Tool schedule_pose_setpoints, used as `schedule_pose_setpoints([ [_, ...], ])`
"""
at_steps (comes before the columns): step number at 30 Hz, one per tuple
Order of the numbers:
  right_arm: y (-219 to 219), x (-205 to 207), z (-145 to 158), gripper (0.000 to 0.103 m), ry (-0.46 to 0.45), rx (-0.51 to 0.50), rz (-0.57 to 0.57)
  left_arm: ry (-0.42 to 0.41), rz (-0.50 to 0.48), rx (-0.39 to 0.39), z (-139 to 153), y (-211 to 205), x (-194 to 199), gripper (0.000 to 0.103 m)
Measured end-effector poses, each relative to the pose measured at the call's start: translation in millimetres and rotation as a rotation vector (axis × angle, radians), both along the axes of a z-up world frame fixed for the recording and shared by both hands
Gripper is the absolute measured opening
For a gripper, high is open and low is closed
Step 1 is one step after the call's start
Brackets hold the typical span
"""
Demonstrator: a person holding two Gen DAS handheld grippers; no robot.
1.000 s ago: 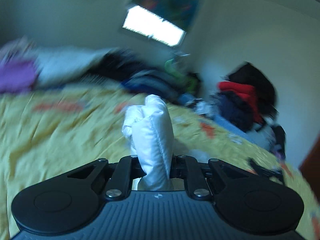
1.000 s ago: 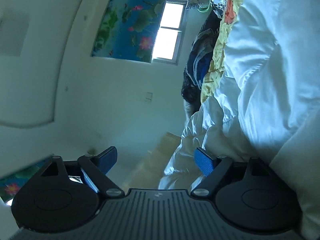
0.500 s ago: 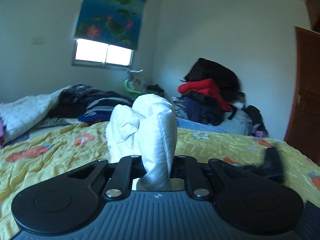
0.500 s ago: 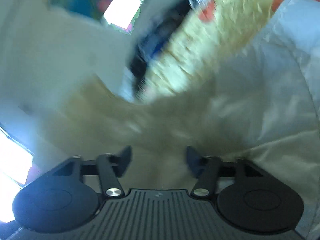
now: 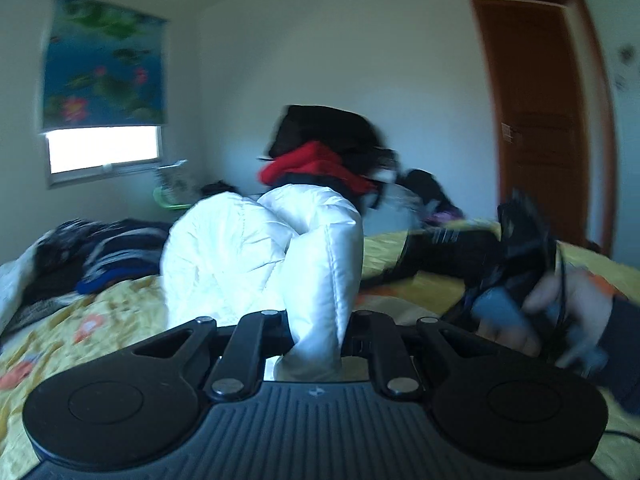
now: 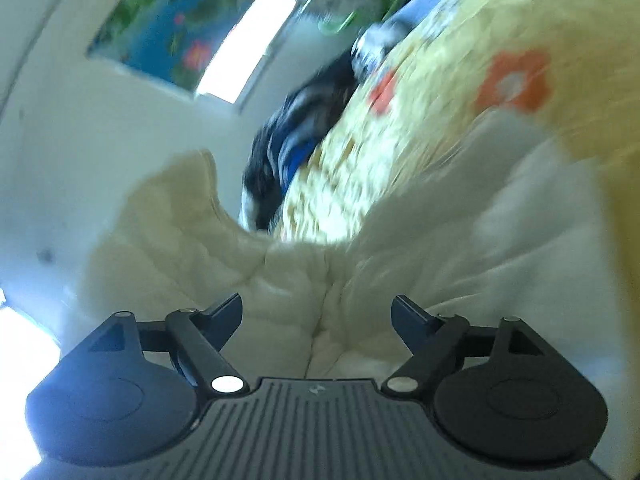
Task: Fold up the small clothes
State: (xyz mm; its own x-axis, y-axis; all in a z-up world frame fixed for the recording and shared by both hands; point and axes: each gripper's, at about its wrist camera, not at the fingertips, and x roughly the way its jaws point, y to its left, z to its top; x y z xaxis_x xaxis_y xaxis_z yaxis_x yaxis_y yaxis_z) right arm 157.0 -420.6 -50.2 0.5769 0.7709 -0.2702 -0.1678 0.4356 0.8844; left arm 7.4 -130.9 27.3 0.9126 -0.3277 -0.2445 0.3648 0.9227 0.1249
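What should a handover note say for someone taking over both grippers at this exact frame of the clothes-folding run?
Left gripper: shut on a bunched fold of the white puffer jacket, held up above the yellow floral bedspread.
Right gripper: jaws opening, not pressing on anything; the jacket's quilted fabric lies just ahead, between the fingers. The person's right hand shows at the edge of the left view.
Done: one part of the jacket is gathered and lifted.
Left: no finished fold is visible. Probably take a second hold with the right gripper, lay the jacket flat, fold it. Both views are blurred, so check the grip first.
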Motion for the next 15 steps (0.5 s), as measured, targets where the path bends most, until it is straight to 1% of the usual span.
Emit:
schedule_pose_setpoints([
  [1, -17, -8, 1, 0.081, 0.000, 0.056, -0.017, 0.008, -0.033, 0.021, -4, -9, 0, 0.014],
  [2, -32, -15, 0, 0.084, 0.001, 0.124, -0.030, 0.016, -0.065, 0.042, -8, -19, 0, 0.014],
  [3, -46, -20, -2, 0.093, -0.002, 0.188, -0.043, 0.025, -0.100, 0.066, -15, -31, 1, 0.014],
  [4, -57, -25, -4, 0.099, -0.008, 0.232, -0.051, 0.035, -0.134, 0.097, -22, -43, 3, 0.014],
  [5, -65, -28, -3, 0.102, -0.019, 0.254, -0.048, 0.046, -0.162, 0.128, -30, -55, 4, 0.014],
  [6, -70, -31, -2, 0.102, -0.028, 0.238, -0.034, 0.058, -0.193, 0.162, -39, -68, 6, 0.014],
  [8, -78, -26, 3, 0.102, -0.003, 0.156, -0.029, 0.101, -0.260, 0.226, -58, -92, 9, 0.014],
  [10, -76, -24, 7, 0.102, 0.020, 0.033, -0.039, 0.168, -0.321, 0.295, -81, -112, 15, 0.014],
  [11, -75, -24, 14, 0.101, 0.017, -0.076, -0.062, 0.181, -0.342, 0.328, -91, -119, 16, 0.014],
  [12, -70, -24, 22, 0.099, -0.008, -0.192, -0.099, 0.184, -0.353, 0.353, -101, -124, 16, 0.014],
  [13, -66, -25, 30, 0.098, -0.040, -0.299, -0.144, 0.194, -0.357, 0.362, -107, -127, 18, 0.014],
  [14, -64, -29, 41, 0.098, -0.090, -0.426, -0.216, 0.210, -0.358, 0.357, -111, -128, 21, 0.014],
  [15, -60, -31, 49, 0.098, -0.134, -0.490, -0.261, 0.229, -0.357, 0.343, -111, -128, 24, 0.014],
])
